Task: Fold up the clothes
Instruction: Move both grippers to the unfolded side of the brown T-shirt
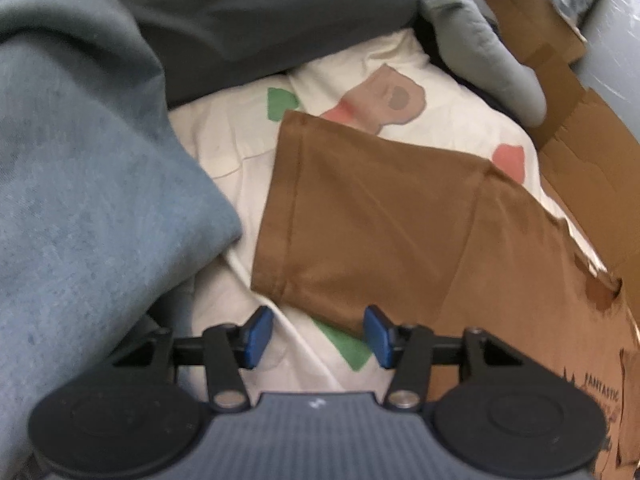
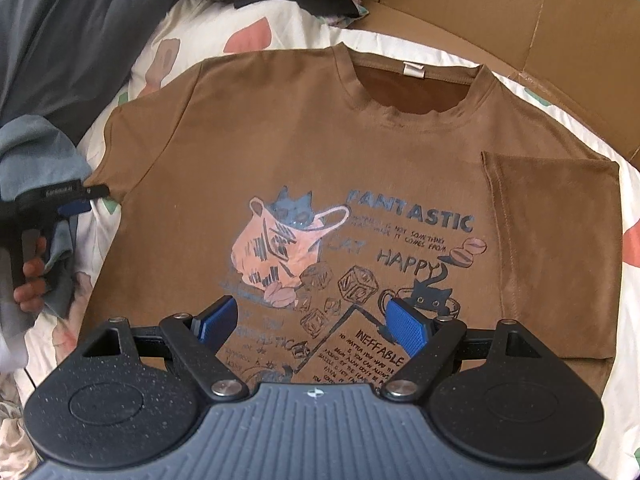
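Likely the left sleeve [image 1: 360, 216] is next: with the brown T-shirt [image 2: 320, 152] flat on the bedsheet [image 1: 224, 148], the half-open, empty left gripper [image 1: 318, 334] should be closed on the hem, right gripper [image 2: 314, 324] kept wide, empty.

- The left tongs [image 1: 318, 336] are hovering with blue pads apart over the patterned bedsheet [image 1: 224, 148].
- The brown T-shirt sleeve [image 1: 360, 216] is lying flat just ahead.
- A blue-grey garment [image 1: 88, 200] is bunching alongside; cardboard [image 1: 576, 136] is lying opposite.
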Demonstrator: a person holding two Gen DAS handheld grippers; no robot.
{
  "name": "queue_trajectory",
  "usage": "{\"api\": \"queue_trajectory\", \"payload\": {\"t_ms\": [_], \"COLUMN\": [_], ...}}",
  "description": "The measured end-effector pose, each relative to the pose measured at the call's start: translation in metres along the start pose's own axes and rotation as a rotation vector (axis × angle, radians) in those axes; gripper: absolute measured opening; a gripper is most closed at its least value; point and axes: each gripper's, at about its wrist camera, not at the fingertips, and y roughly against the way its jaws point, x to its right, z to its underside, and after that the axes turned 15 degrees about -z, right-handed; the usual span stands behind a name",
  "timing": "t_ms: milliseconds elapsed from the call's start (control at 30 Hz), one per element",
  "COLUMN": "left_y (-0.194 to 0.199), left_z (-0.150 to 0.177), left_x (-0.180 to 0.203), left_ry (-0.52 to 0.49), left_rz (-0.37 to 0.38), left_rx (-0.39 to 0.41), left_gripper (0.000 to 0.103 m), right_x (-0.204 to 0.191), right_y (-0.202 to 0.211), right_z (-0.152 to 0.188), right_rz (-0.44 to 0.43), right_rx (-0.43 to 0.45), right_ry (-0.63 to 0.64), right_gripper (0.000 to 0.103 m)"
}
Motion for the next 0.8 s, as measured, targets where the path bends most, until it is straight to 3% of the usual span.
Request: {"api": "queue_trajectory", "payload": {"t_ms": [67, 267, 433, 533, 800], "left_y": [-0.008, -0.011, -0.001, 0.001, -0.012], "left_z": [-0.002, -0.009, -0.012, -0.014, -0.02], "left_x": [-0.003, -0.006, -0.005, -0.005, -0.015], "left_ry": [0.025, 0.06, 0.072, 0.075, 0.149], "left_rz": [-0.003, 0.012, 0.039, 0.06, 0.077], "left_rx": [-0.012, 0.0, 0.02, 0.02, -0.011], "left_gripper": [0.063, 0.061, 0.05, 0.036, 0.035], "right_x": [0.0, 0.001, 0.001, -0.003, -0.015], "right_y": [-0.002, -0.005, -0.012, -0.013, -0.018], "right_z": [0.001, 0.004, 0.006, 0.005, 0.001], "right_rz": [-0.004, -0.008, -0.021, -0.033, -0.06], "right_rx": [-0.007, -0.023, -0.036, -0.033, -0.05], "right_ry": [0.001, -0.001, -0.009, 0.0, 0.059], "right_gripper": [0.086, 0.086, 0.086, 0.086, 0.082]}}
